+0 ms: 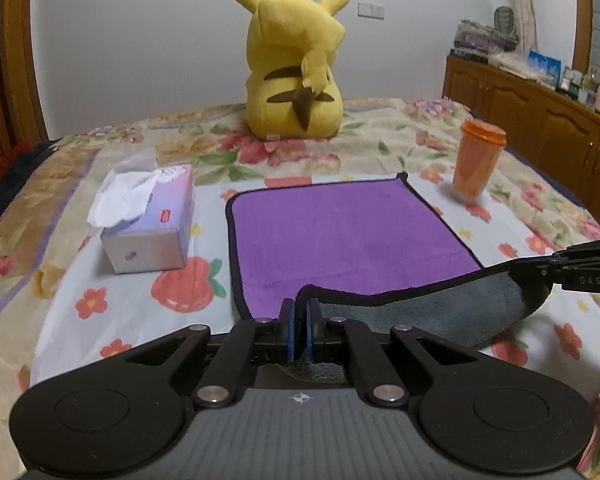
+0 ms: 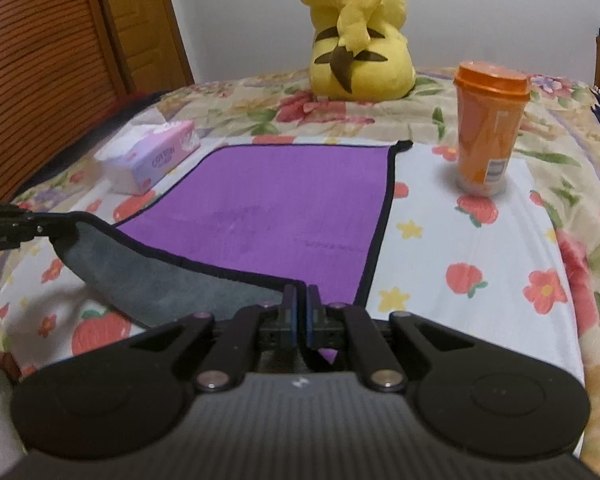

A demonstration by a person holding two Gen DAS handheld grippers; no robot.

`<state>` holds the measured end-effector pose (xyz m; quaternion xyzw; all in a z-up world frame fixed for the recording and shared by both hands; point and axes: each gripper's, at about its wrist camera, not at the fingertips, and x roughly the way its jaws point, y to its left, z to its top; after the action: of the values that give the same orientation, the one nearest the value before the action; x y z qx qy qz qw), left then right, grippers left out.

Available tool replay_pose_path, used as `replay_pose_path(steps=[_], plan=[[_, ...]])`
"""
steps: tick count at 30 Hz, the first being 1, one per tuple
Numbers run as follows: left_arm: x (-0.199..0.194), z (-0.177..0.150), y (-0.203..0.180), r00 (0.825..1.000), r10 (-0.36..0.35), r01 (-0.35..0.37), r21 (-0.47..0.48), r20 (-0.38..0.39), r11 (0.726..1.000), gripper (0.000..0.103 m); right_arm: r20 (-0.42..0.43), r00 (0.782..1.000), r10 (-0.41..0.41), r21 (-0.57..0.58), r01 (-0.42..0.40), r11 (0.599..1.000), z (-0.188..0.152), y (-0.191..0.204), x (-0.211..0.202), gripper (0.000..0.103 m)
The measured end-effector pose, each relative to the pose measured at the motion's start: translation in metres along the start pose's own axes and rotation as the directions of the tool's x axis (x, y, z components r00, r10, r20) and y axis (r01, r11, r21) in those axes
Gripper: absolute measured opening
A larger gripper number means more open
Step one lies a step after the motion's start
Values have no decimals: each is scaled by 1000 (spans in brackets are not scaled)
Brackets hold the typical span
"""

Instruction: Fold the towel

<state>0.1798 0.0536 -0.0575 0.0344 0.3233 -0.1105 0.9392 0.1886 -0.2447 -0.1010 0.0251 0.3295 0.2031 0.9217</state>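
Left wrist view: your left gripper [image 1: 300, 312] had its jaws clamped on the near left corner of the towel [image 1: 340, 232], black hem pinched between the blue pads. Right wrist view: your right gripper [image 2: 300, 300] was clamped the same way on the near right corner. The towel lay purple side up on the floral blanket [image 1: 100, 312], its near edge lifted between the two grippers and showing a grey underside; the far edge was still flat.

Readable text: "DAS" on the right gripper's finger at the frame edge in the left view. The tissue box [image 2: 156, 160] read something like "COYSON", too blurred to confirm; the red tag on its side was unreadable. The orange cup [image 2: 488, 128] had a small label with a barcode-like patch, illegible.

The plush [image 1: 296, 68] sat behind the towel with its back to you; its head was cut off in the right view. Items on the cabinet [image 1: 540, 120] were too small to identify. Corner cloth inside both grippers was hidden.
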Motion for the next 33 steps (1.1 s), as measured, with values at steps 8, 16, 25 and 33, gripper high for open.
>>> replay_pose_path(steps=[8, 16, 25, 33], plan=[[-2, 7, 3, 999, 9, -8, -21, 45, 1000, 8, 47, 999, 10, -13, -10, 1000, 9, -3, -1, 5], [12, 8, 8, 999, 28, -27, -28, 28, 999, 8, 48, 999, 4, -30, -3, 1000, 13, -8, 13, 5], [30, 12, 11, 999, 33, -32, -21, 23, 999, 8, 44, 999, 2, -39, 0, 999, 15, -13, 25, 5], [43, 11, 13, 999, 38, -38, -14, 9, 999, 8, 37, 999, 1, -47, 1, 999, 16, -17, 37, 5]])
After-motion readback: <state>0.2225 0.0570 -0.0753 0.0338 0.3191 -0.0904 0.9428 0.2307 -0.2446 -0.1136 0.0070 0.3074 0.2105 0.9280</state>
